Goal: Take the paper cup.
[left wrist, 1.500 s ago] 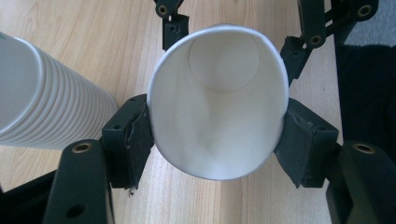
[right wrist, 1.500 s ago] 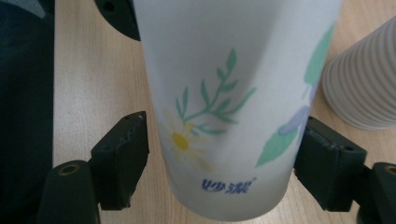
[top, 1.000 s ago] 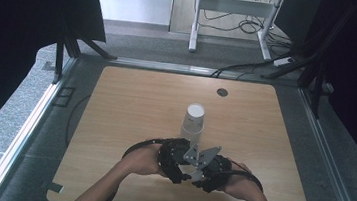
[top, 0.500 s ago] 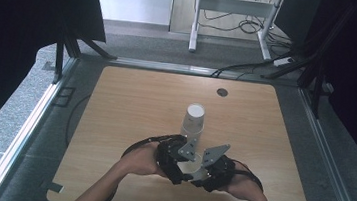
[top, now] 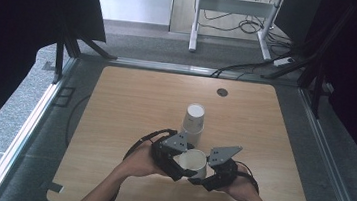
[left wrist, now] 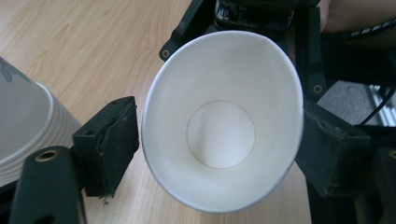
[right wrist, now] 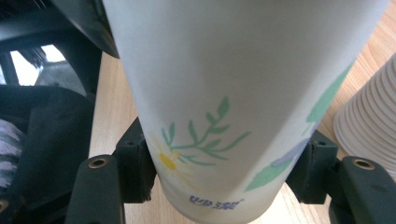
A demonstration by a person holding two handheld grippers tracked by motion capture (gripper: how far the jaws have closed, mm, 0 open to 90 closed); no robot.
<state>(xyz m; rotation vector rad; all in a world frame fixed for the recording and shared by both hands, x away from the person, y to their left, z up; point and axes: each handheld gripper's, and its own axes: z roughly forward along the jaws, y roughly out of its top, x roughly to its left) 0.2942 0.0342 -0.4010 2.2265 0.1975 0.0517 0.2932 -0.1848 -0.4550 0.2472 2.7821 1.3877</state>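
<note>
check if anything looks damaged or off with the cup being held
The white paper cup with the flower print is squashed: its rim is an oval, not round, pinched between the right claw jaws. The left claw stands open around the rim. The stack of paper cups looks fine.

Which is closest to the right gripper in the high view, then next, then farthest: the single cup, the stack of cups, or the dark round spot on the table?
1. Single cup, in the right gripper.
2. Stack of cups, just behind.
3. Dark round spot, near the far edge.
</note>
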